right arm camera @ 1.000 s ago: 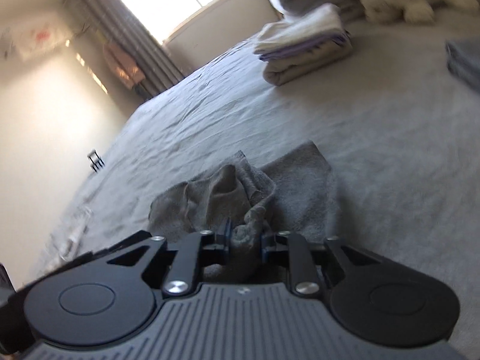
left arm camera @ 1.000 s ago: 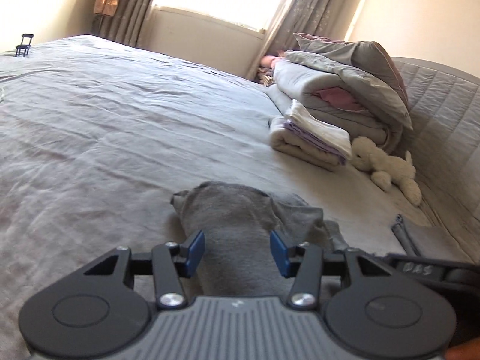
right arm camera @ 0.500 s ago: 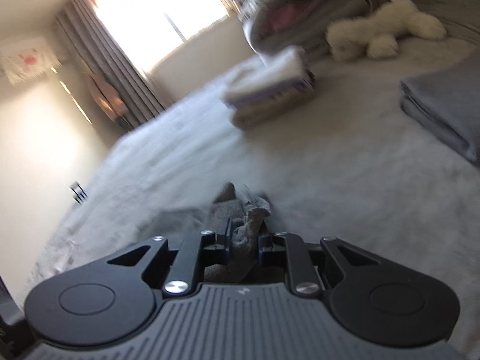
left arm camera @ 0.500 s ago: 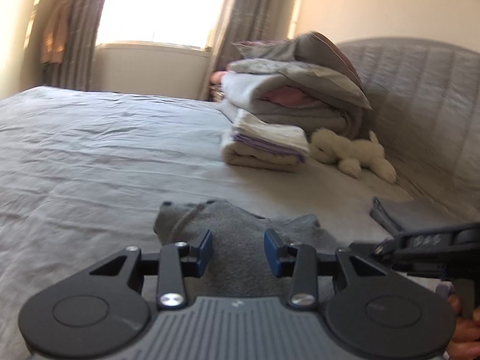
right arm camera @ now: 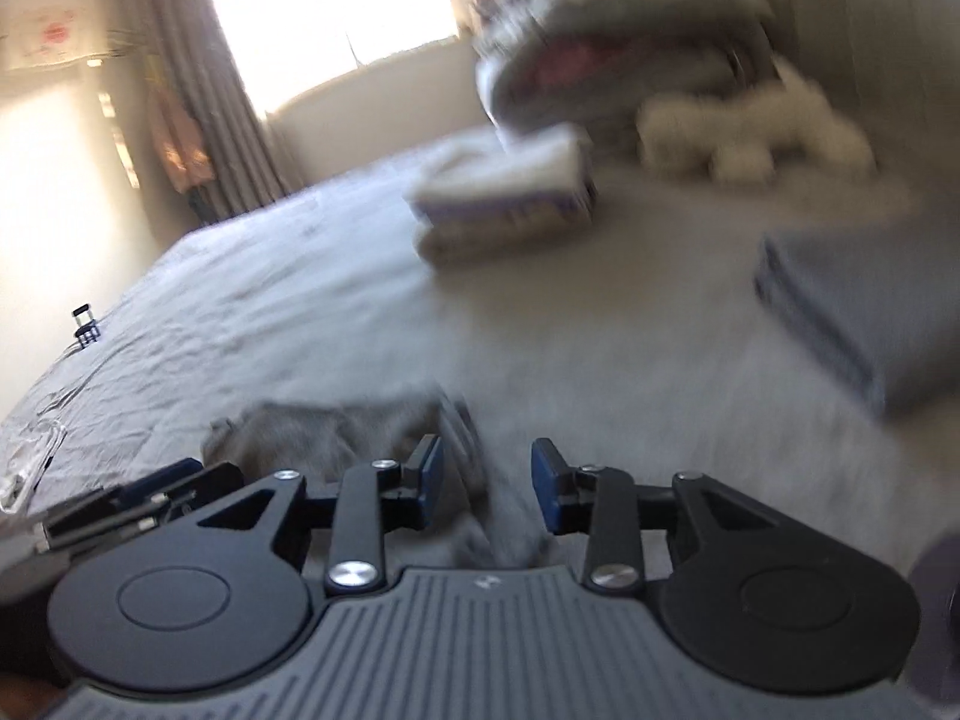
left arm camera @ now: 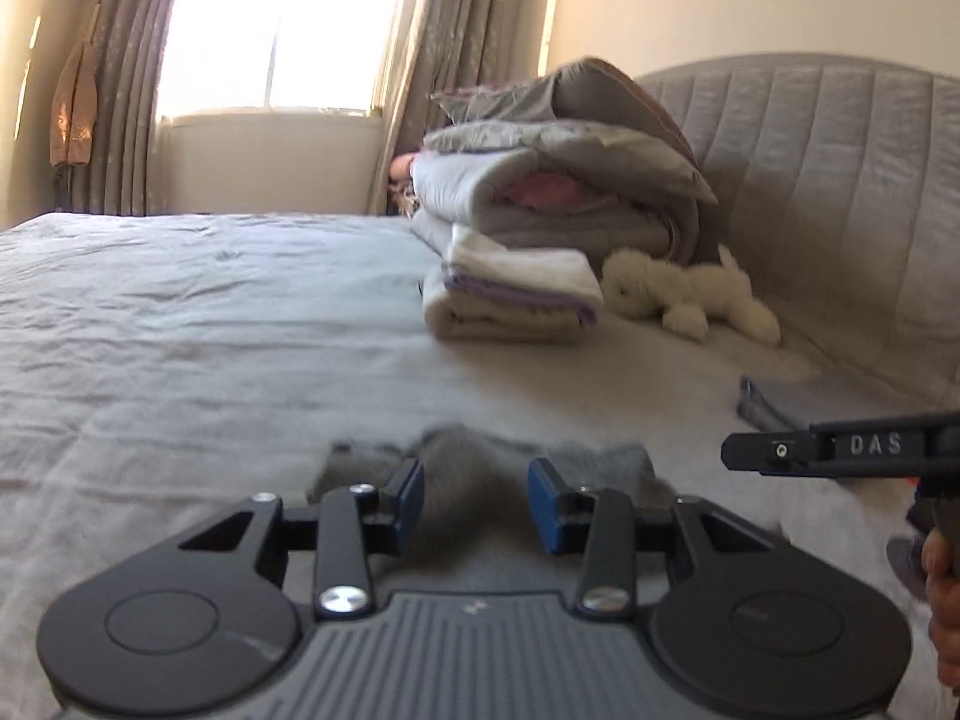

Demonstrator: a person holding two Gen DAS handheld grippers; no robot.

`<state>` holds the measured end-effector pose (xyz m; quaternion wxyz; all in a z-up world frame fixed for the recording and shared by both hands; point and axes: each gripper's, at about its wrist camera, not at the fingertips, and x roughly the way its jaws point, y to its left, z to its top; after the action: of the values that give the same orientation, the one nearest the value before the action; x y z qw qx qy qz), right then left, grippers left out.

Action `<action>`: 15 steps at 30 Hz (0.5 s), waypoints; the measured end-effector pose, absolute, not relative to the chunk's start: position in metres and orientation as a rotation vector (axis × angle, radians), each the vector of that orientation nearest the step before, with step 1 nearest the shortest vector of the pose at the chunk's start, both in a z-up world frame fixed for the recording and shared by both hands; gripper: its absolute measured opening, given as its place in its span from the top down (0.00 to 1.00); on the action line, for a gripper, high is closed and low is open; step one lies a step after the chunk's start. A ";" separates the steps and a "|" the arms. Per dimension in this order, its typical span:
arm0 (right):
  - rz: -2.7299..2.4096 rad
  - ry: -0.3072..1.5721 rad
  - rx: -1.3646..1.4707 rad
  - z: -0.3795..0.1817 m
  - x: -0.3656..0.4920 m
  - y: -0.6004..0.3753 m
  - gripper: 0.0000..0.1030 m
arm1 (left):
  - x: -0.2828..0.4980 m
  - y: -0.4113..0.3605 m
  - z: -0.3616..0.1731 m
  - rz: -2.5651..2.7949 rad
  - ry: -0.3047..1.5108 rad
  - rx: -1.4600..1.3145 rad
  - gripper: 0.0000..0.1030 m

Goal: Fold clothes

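A crumpled grey garment [left arm camera: 468, 462] lies on the bed sheet [left arm camera: 180, 330] right in front of both grippers. My left gripper [left arm camera: 477, 498] hovers over its near edge. Its jaws are closing, with cloth showing in the gap and the blue pads [left arm camera: 411, 495] clear of it. In the blurred right wrist view the garment [right arm camera: 336, 432] sits to the left. My right gripper [right arm camera: 487, 480] is opening, and a fold of cloth lies loose between its pads. The right gripper's side [left arm camera: 840, 456] shows at the left view's right edge.
A folded grey garment [left arm camera: 798, 402] lies to the right near the headboard [left arm camera: 840, 180]. Further back stand a stack of folded towels [left arm camera: 510, 300], a white plush toy [left arm camera: 690, 294] and a pile of bedding [left arm camera: 558, 180]. A hand [left arm camera: 942, 600] holds the right gripper.
The right gripper's jaws have spread and let go of the grey fold they pinched. The left jaws have narrowed. Both views have rolled towards level and shifted a little over the garment.
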<state>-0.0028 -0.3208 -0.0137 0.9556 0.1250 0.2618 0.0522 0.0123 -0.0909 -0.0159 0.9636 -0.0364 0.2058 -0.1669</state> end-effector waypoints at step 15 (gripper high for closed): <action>0.155 0.620 0.071 -0.057 0.058 -0.279 0.79 | 0.098 -0.097 -0.054 -0.468 0.621 -0.077 0.85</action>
<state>0.0576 -0.2786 -0.0575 0.9488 0.0351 0.3045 0.0762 0.0982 -0.0967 -0.0543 0.9246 -0.0374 0.3027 -0.2282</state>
